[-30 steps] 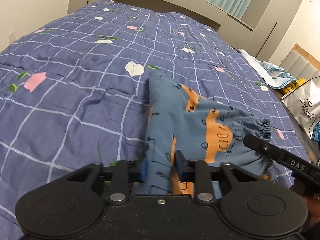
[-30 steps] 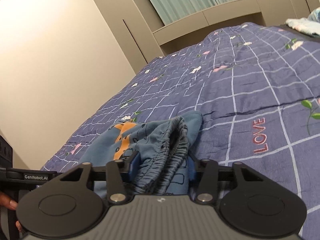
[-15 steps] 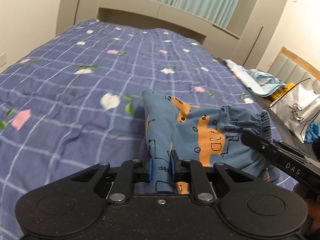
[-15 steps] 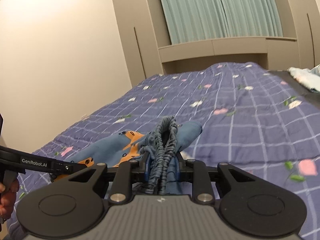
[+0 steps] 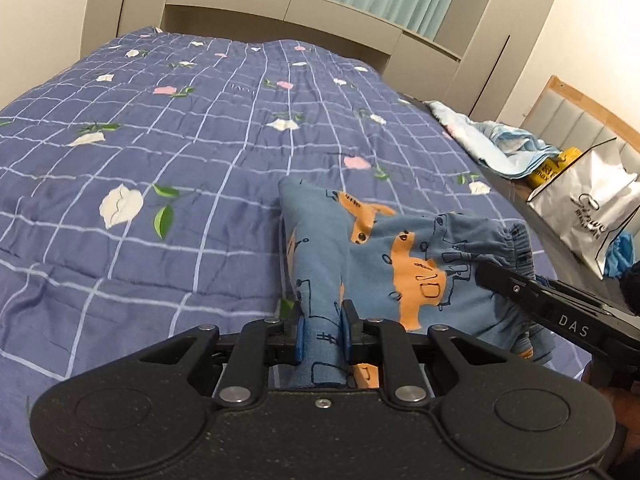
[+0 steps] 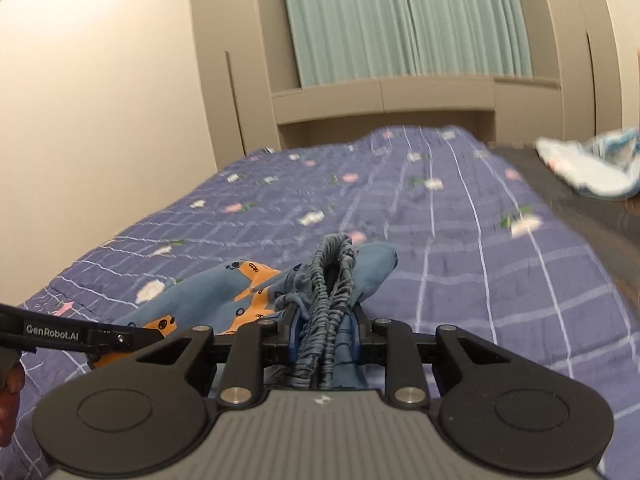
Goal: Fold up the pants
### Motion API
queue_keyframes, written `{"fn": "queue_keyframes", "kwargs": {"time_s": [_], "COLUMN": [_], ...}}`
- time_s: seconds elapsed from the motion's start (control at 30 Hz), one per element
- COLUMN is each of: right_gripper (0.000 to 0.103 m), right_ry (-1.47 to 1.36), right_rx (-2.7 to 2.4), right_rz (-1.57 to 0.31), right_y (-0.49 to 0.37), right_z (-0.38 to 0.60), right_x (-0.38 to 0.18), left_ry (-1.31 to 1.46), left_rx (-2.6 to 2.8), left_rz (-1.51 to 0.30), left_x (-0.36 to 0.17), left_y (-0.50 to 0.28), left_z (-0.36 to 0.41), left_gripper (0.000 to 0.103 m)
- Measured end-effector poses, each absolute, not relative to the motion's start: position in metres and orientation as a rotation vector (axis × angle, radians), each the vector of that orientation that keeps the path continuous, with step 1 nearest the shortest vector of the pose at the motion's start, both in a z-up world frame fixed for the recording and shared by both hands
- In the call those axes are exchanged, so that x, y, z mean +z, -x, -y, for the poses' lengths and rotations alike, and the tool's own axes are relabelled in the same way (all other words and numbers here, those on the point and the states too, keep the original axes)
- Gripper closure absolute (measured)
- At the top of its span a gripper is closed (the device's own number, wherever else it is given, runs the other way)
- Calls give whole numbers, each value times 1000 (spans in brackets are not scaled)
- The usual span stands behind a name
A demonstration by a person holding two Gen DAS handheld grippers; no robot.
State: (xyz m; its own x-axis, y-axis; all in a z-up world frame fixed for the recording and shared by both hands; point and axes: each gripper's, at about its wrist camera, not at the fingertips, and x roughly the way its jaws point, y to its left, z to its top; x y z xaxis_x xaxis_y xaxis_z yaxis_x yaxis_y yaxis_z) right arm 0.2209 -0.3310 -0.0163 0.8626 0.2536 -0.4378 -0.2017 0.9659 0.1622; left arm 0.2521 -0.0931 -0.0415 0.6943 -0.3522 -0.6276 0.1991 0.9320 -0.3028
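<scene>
Blue pants point(image 5: 400, 248) with orange cartoon prints lie bunched on the purple checked quilt point(image 5: 160, 140), partly lifted. My left gripper point(image 5: 321, 320) is shut on a fold of the pants' blue fabric, which runs up between its blue pads. In the right wrist view my right gripper point(image 6: 324, 320) is shut on the gathered elastic waistband point(image 6: 332, 276). The pants point(image 6: 200, 292) stretch away to the left toward the left gripper's finger point(image 6: 100, 336). The right gripper's finger point(image 5: 520, 292) shows at the waistband in the left wrist view.
The bed fills most of both views, with a beige headboard shelf point(image 5: 280, 4) and green curtains behind. Light blue clothes point(image 5: 500, 144) lie at the bed's right edge. A white paper bag point(image 5: 588, 208) stands beside the bed. A hand point(image 6: 10, 384) shows at the left edge.
Both sets of jaws have narrowed onto the fabric. Both grippers have drawn back and risen a little with the pants, and the right view has tipped up toward the curtains.
</scene>
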Motion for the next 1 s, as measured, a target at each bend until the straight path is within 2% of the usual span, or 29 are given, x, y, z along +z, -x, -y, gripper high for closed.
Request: {"fn": "queue_keyframes", "kwargs": {"time_s": [0.2, 0.3, 0.37, 0.4, 0.47, 0.5, 0.6, 0.67, 0.7, 0.77, 1.0], "right_gripper": [69, 62, 55, 47, 36, 30, 20, 15, 10, 1, 0], "right_ry": [-114, -100, -88, -86, -82, -79, -63, -52, -50, -52, -40], "right_rx": [226, 207, 191, 186, 174, 171, 159, 151, 147, 136, 125], "right_rz": [-489, -488, -487, -484, -472, -462, -435, -414, -405, -384, -334], "right_y": [-221, -221, -219, -218, -214, -212, -204, -197, -194, -187, -160], "right_z": [337, 337, 337, 337, 339, 339, 338, 335, 335, 333, 325], "right_x": [-31, -32, -31, -31, -27, -25, -16, -9, -6, 1, 19], "left_ry": [228, 221, 221, 220, 217, 215, 207, 201, 196, 180, 143], "left_rx": [-309, -302, -301, -299, -297, -295, -293, -287, -284, -283, -258], "left_rz": [-755, -750, -744, -739, -725, -715, -689, -671, -660, -639, -592], "left_x": [-45, -42, -39, -37, -32, -29, -19, -12, -8, -1, 19], "left_y": [-254, -253, -251, -250, -247, -244, -237, -231, -228, -220, -187], "left_z": [89, 89, 89, 89, 89, 89, 89, 88, 88, 86, 71], "left_gripper": [80, 73, 62, 58, 44, 41, 34, 20, 17, 5, 1]}}
